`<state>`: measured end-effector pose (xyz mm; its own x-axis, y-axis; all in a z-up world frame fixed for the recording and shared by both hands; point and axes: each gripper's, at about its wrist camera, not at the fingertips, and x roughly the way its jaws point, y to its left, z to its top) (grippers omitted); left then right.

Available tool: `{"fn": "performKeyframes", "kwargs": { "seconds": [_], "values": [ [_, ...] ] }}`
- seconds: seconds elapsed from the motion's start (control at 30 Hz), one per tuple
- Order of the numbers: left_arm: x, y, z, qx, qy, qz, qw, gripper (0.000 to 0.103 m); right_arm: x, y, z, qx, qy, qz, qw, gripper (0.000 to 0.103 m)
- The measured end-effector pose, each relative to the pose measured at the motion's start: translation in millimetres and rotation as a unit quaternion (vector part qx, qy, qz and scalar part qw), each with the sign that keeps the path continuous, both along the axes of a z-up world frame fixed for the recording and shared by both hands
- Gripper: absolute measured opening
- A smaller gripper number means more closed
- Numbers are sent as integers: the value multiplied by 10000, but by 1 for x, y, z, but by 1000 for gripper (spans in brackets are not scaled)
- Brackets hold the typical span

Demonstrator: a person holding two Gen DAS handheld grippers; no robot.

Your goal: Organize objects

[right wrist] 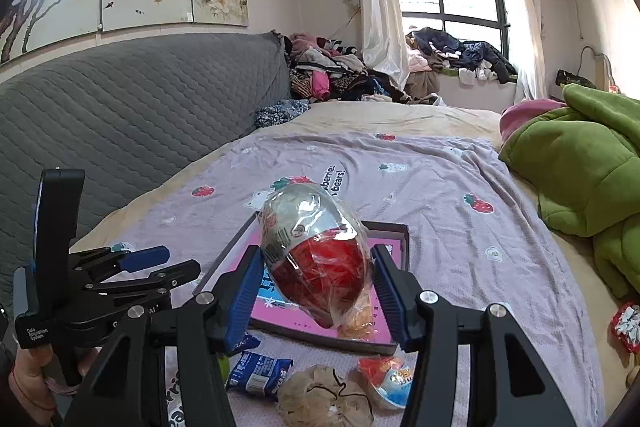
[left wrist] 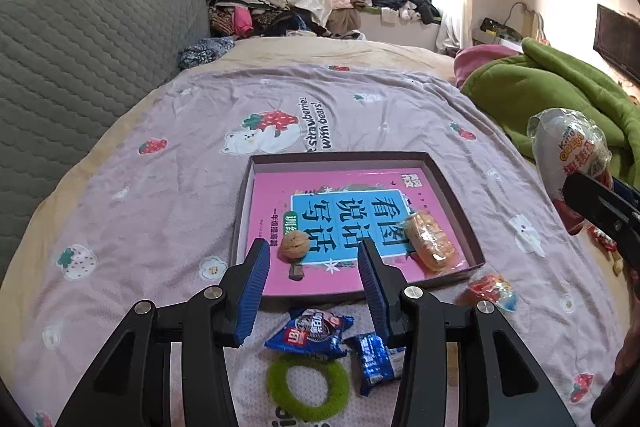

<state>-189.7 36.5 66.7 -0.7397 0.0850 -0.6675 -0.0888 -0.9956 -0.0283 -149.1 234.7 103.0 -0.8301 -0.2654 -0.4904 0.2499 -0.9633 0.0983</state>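
A shallow brown box [left wrist: 456,203] lined with a pink book lies on the lilac bedspread; it also shows in the right wrist view [right wrist: 402,239]. In it lie a walnut [left wrist: 295,245] and a wrapped orange bun [left wrist: 432,241]. My right gripper [right wrist: 318,279] is shut on a wrapped silver-and-red chocolate egg [right wrist: 316,251], held above the box; the egg also shows in the left wrist view [left wrist: 568,155]. My left gripper [left wrist: 314,283] is open and empty above the box's near edge. Blue biscuit packets [left wrist: 316,333] and a green hair ring [left wrist: 307,387] lie in front of it.
A small red-and-blue wrapped egg [left wrist: 490,291] and a beige mesh pouch [right wrist: 324,395] lie near the box's front corner. A green blanket [right wrist: 580,163] is heaped on the right. A grey quilted headboard [left wrist: 80,67] runs along the left. Clothes are piled by the window.
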Motion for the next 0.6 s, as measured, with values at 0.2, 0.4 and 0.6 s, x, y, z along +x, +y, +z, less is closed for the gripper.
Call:
{"fn": "performKeyframes", "kwargs": {
  "seconds": [0.2,0.4,0.6],
  "values": [
    [-18,2,-13,-74,-75,0,9999,47,-24,-4,-12,91,-96,65,9999,55],
    [-38,-2,-28,-148,-150,47,9998,47,-50,-12,-36,195,-270,130,9994,55],
    [-55,-10,-46,-145,-277,98,9995,47,-68,-22,-62,378,-516,224,9977,55]
  ]
}}
